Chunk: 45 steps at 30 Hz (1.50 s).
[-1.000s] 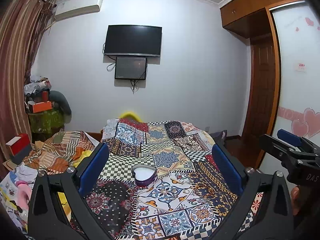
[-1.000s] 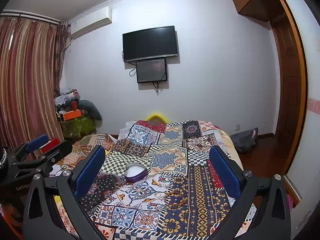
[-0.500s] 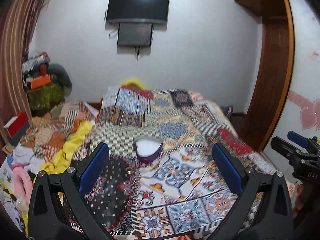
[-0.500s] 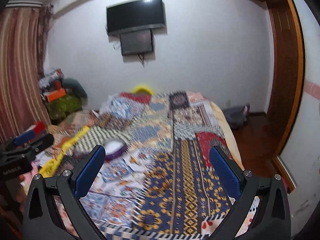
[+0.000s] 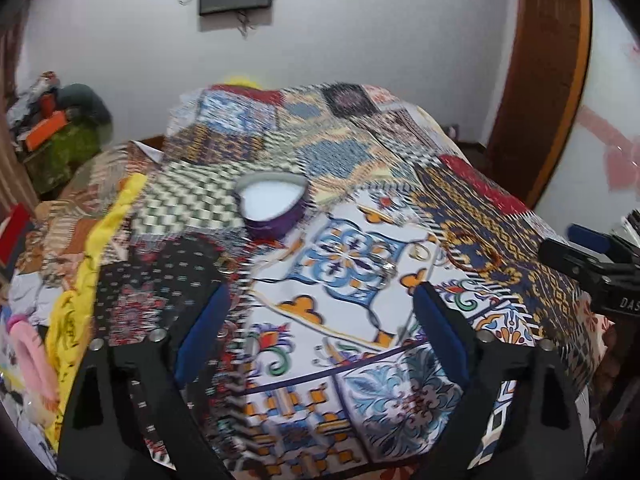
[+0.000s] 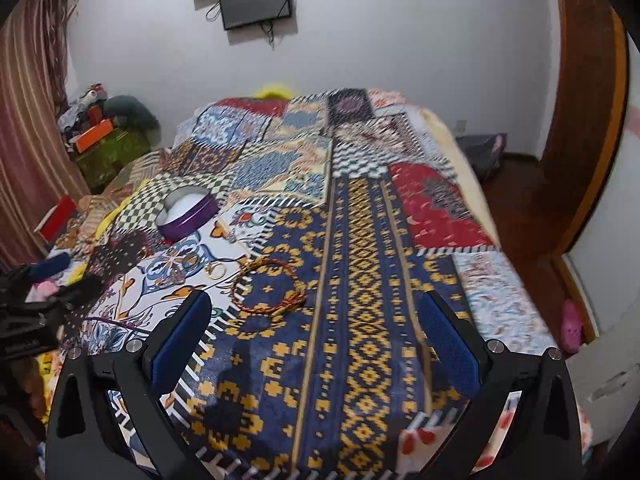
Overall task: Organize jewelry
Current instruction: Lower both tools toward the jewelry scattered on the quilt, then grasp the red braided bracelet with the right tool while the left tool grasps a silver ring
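A purple heart-shaped box [image 5: 272, 208] with a white inside sits open on the patchwork bedspread [image 5: 352, 396]; it also shows in the right wrist view [image 6: 186, 212]. A red-and-gold braided bracelet [image 6: 268, 286] lies in front of my right gripper [image 6: 316, 344], with gold rings [image 6: 214, 269] to its left. The bracelet [image 5: 472, 250] and a gold ring [image 5: 418, 254] show in the left wrist view, beyond my left gripper [image 5: 320, 336]. Both grippers are open, empty and above the bed.
A yellow cloth [image 5: 96, 256] and piled clothes lie along the bed's left side. A wooden door frame [image 6: 588, 120] and floor are to the right. A wall TV [image 6: 256, 0] hangs behind the bed.
Both grippers have tilted down and moved closer to the bed. The box and jewelry now sit larger and nearer in both views.
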{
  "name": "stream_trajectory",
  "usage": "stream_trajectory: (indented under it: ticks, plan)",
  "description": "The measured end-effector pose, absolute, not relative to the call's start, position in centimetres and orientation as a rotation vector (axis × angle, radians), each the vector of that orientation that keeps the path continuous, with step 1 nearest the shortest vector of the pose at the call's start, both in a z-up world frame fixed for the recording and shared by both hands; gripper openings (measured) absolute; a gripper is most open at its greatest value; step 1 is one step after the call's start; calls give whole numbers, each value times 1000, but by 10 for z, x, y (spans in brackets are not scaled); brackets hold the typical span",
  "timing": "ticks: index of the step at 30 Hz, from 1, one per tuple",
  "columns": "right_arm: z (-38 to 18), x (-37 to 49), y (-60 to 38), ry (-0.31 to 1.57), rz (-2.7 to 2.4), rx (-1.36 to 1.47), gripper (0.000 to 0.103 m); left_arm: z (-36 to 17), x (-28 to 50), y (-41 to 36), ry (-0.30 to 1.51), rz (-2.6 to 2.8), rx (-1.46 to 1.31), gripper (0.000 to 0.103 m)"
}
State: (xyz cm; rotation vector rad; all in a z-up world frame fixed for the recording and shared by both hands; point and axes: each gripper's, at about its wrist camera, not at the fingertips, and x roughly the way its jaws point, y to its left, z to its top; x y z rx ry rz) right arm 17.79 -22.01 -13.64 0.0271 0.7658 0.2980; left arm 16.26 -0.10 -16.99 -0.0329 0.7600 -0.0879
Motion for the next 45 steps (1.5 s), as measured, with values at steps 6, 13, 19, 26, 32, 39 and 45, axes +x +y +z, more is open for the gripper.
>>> stream_trajectory:
  ticks: [6, 13, 19, 26, 32, 39, 45]
  plan:
    - [-148, 199, -204, 812, 381, 15, 93, -186, 190, -11, 827, -192, -66, 71]
    - [-159, 222, -192, 879, 457, -36, 93, -200, 210, -17, 904, -287, -106, 47]
    - [-166, 234, -181, 922, 485, -94, 93, -206, 219, -20, 925, -317, -112, 44]
    - [-180, 243, -175, 970, 492, -120, 83, -211, 228, -22, 940, -333, -95, 40]
    - [-183, 243, -173, 973, 518, -124, 78, -214, 235, -20, 960, -346, -83, 33]
    - [-183, 243, -170, 959, 527, -134, 56, -214, 234, -21, 954, -359, -74, 30]
    - [-180, 243, -174, 951, 509, -125, 29, -211, 229, -24, 950, -365, -69, 30]
